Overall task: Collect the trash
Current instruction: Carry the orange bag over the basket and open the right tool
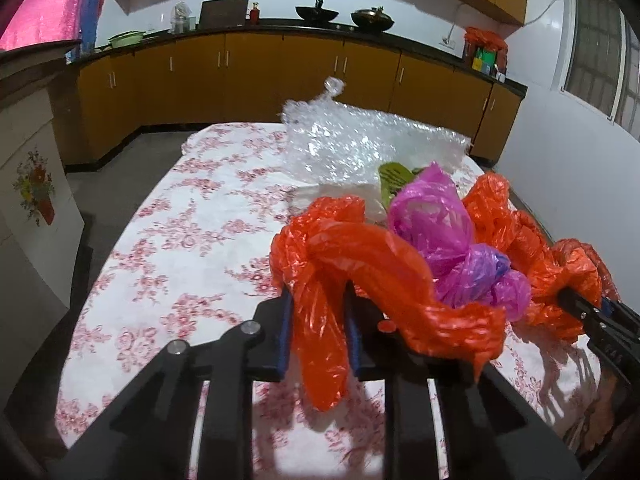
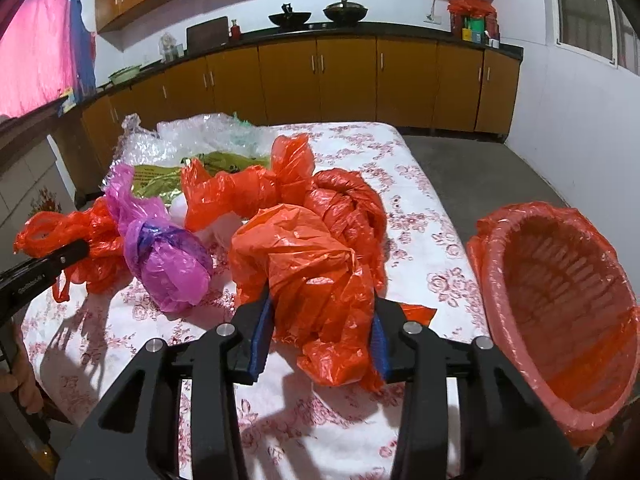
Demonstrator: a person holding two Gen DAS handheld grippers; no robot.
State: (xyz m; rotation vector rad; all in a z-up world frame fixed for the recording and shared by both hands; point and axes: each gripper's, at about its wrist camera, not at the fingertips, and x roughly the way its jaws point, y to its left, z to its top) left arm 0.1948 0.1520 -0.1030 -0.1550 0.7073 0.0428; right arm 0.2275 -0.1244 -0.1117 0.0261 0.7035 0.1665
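Observation:
A pile of crumpled plastic lies on the floral tablecloth (image 1: 168, 216). My left gripper (image 1: 318, 300) is shut on one end of an orange plastic bag (image 1: 360, 256); it also shows in the right wrist view (image 2: 86, 250). My right gripper (image 2: 322, 312) is shut on another bunch of orange plastic bag (image 2: 312, 264); it also shows in the left wrist view (image 1: 576, 300). A pink-purple bag (image 2: 168, 256) lies between them. Clear bubble wrap (image 1: 360, 140) and a green wrapper (image 1: 394, 178) lie behind.
A bin lined with an orange bag (image 2: 560, 312) stands at the table's right edge, open toward me. Kitchen cabinets (image 2: 352, 80) and a counter run along the far wall. A white appliance (image 1: 32, 200) stands left of the table.

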